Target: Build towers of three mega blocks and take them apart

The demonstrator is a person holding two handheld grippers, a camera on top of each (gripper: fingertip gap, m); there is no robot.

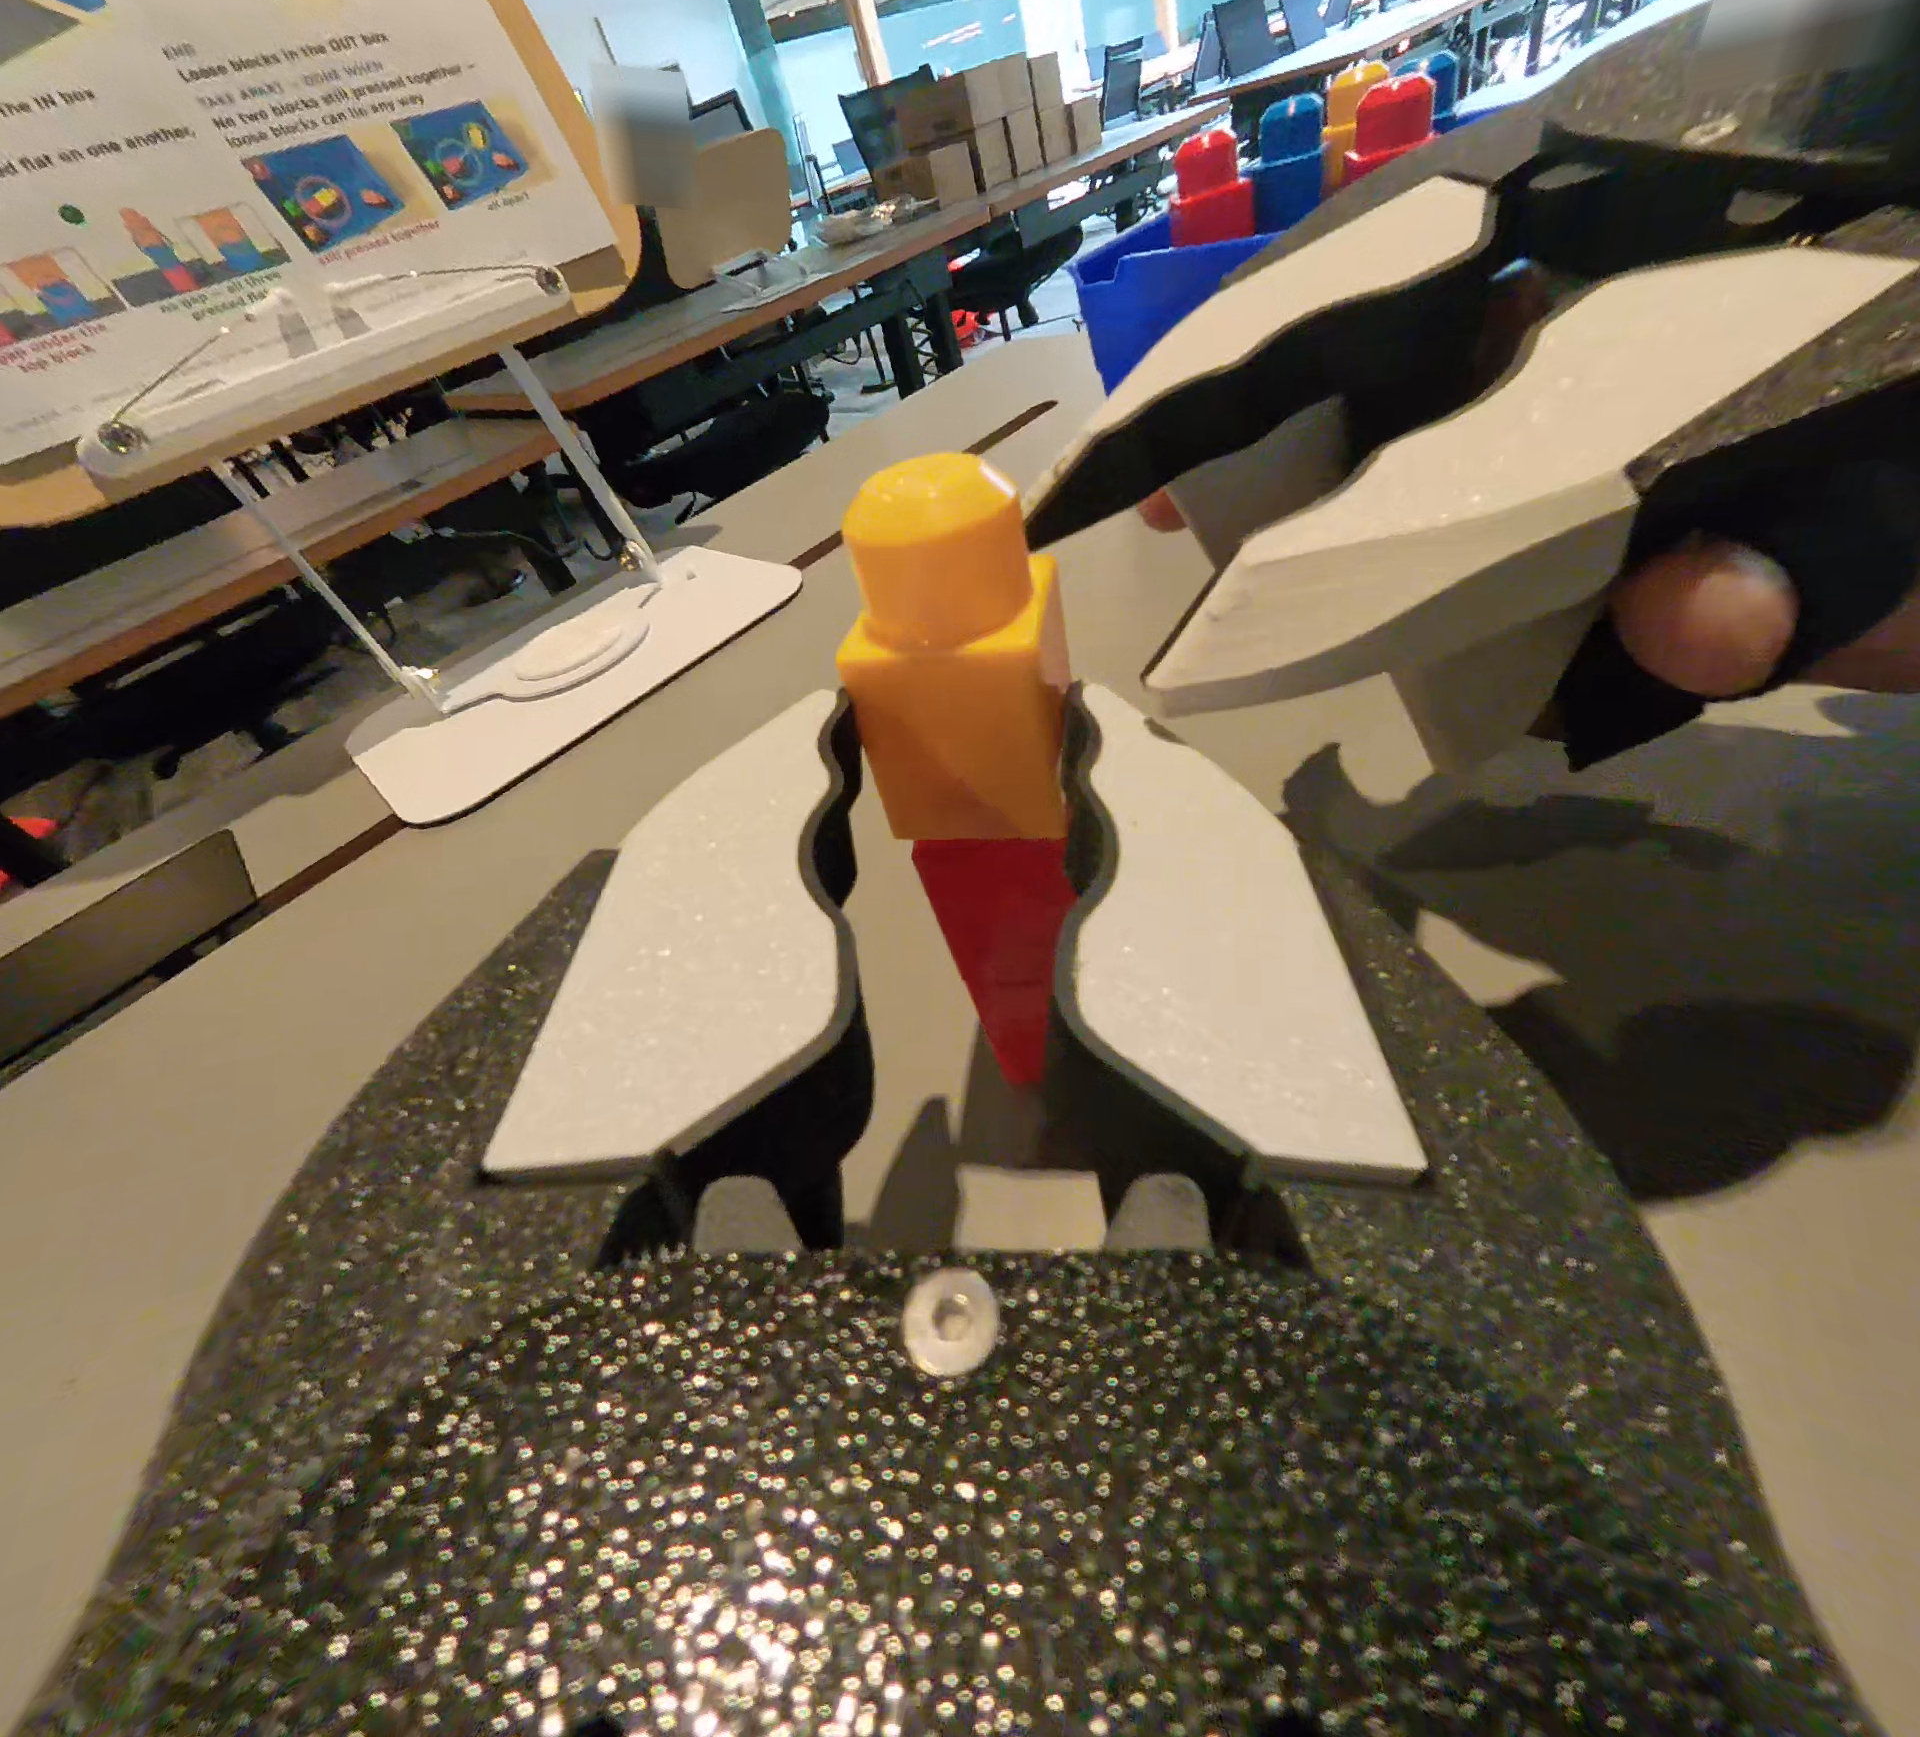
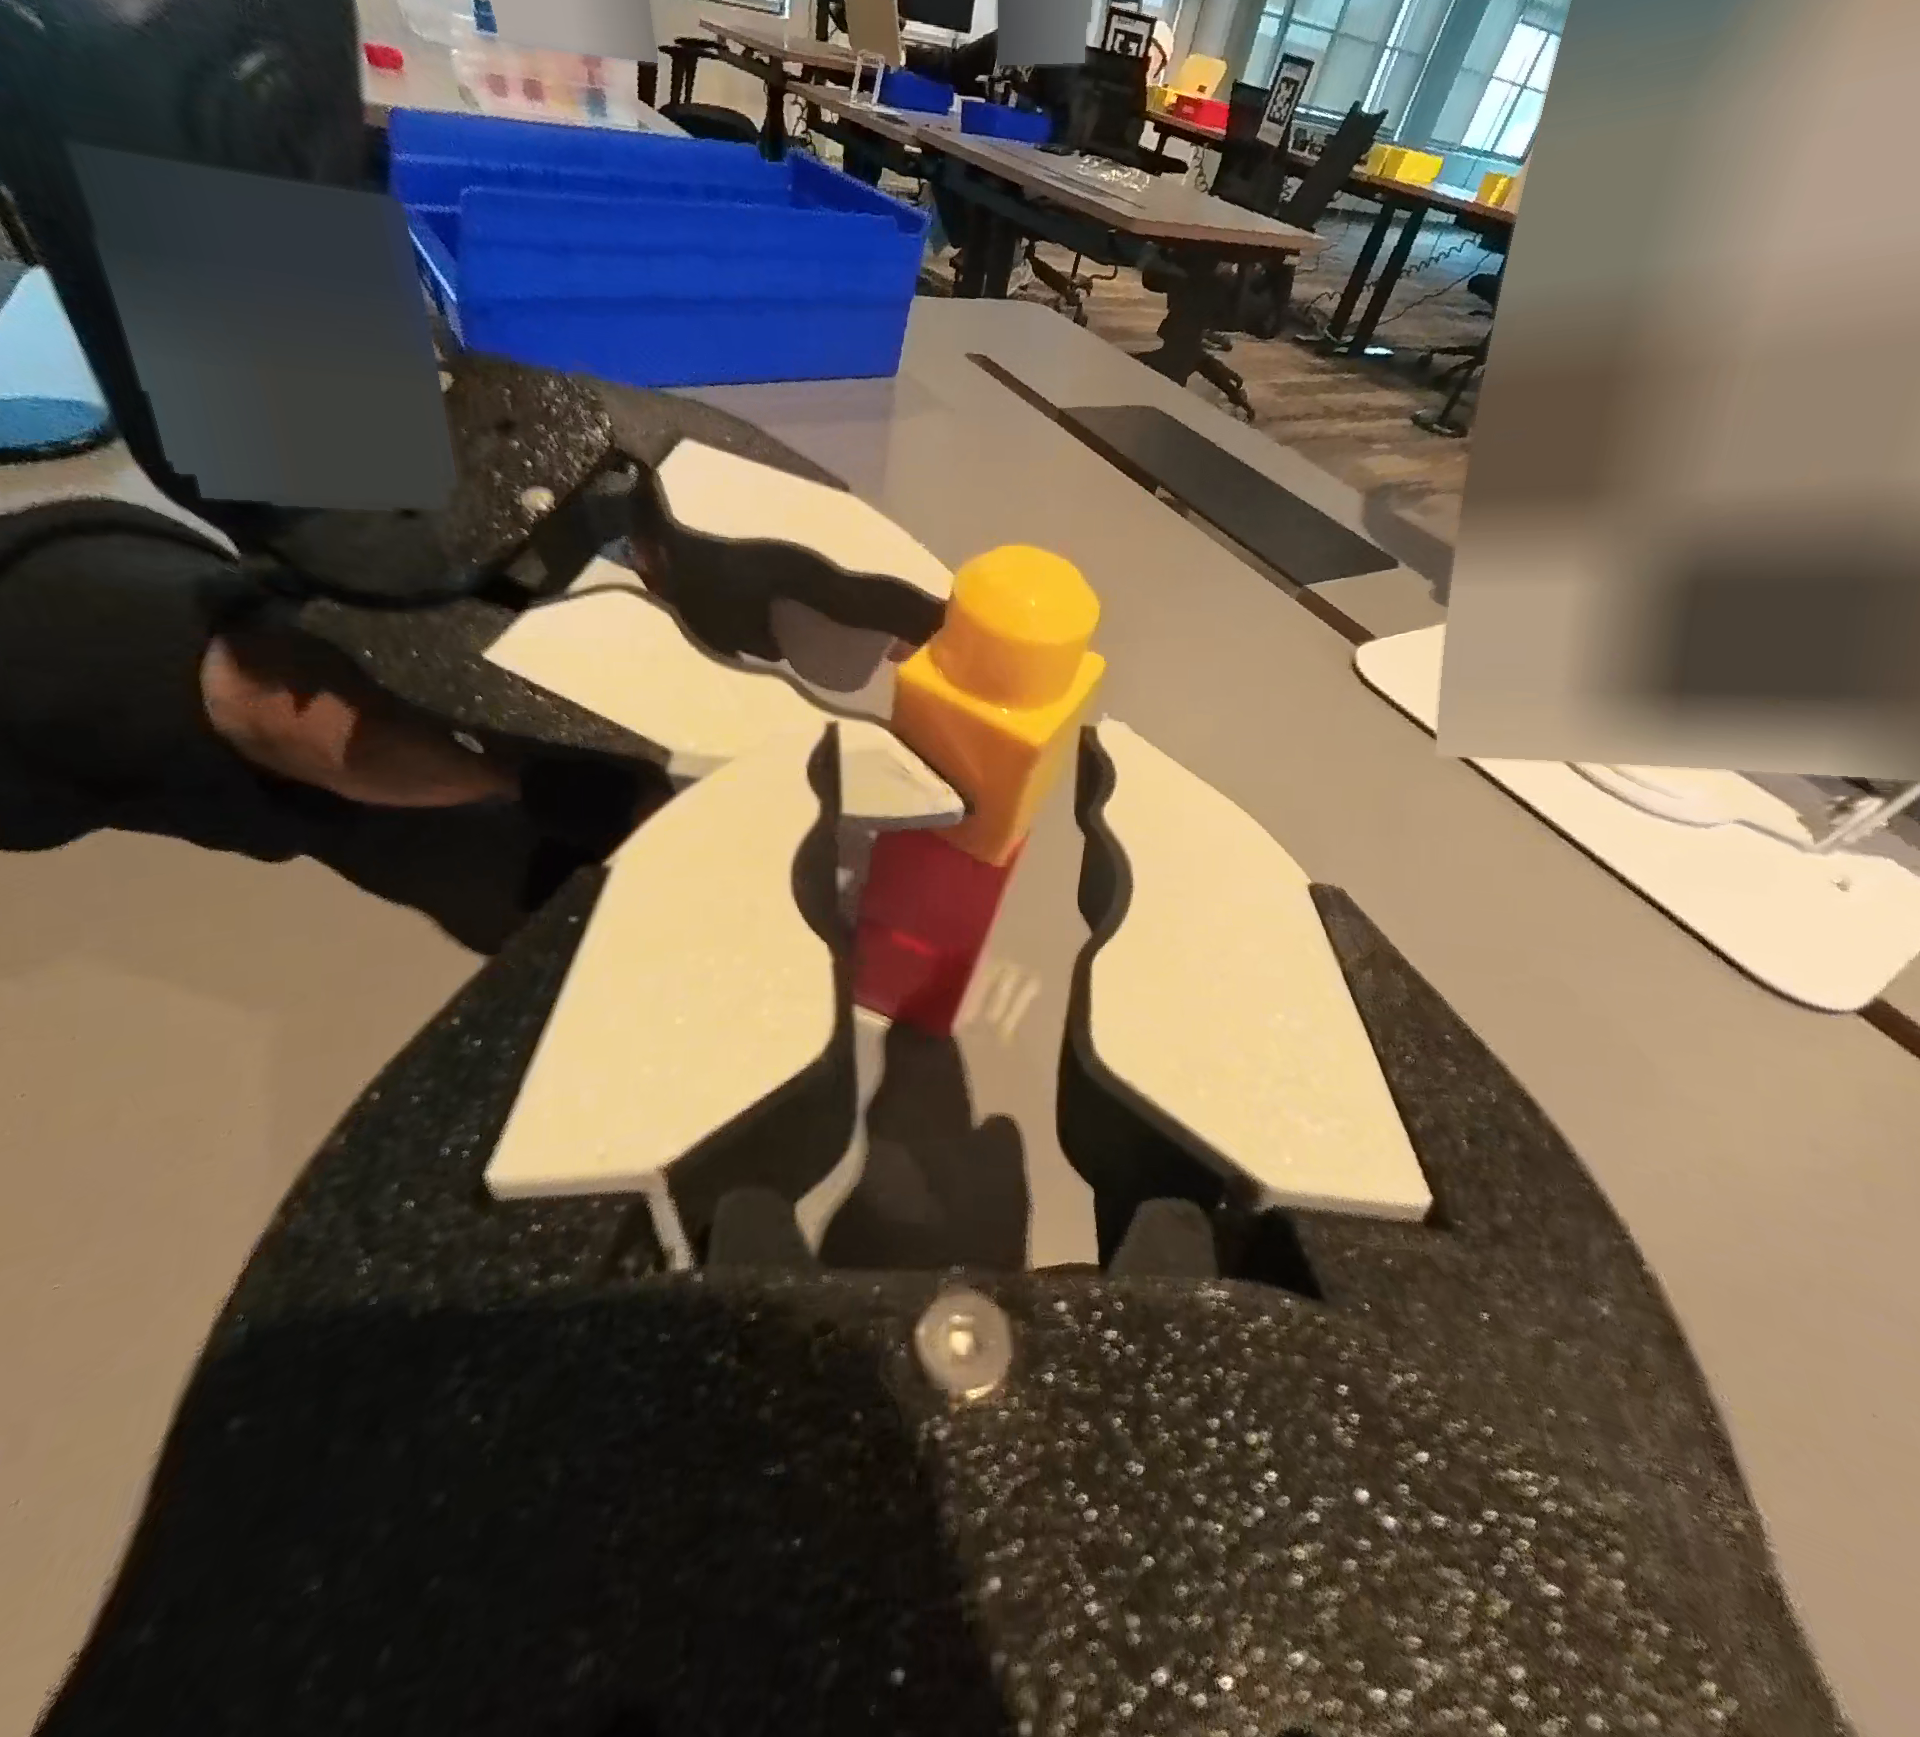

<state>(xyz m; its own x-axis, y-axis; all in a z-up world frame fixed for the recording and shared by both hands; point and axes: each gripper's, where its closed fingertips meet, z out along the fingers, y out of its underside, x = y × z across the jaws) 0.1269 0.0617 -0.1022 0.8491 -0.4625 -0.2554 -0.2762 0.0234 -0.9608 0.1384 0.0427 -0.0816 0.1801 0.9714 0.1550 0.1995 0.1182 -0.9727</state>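
A small tower stands between both grippers: an orange block (image 1: 951, 607) pressed onto a red block (image 1: 997, 939). I cannot tell whether the red part is one block or two. My left gripper (image 1: 961, 721) is shut on the orange block's sides. In the right wrist view the orange block (image 2: 1018, 669) and the red block (image 2: 930, 929) show, with the left gripper (image 2: 940, 711) reaching in from the left. My right gripper (image 2: 956, 742) is open, its jaws wide around the tower. It also shows in the left wrist view (image 1: 1096, 601), to the right of the orange stud.
A blue bin (image 1: 1143, 285) at the back right holds several built towers (image 1: 1299, 149) of red, blue and orange blocks. Another blue bin (image 2: 675, 274) stands behind the left gripper. An instruction board (image 1: 260, 129) on a white-based stand (image 1: 582, 679) stands on the left. The table (image 1: 208, 1220) is grey. My two grippers' fingertips are within a few centimetres of each other.
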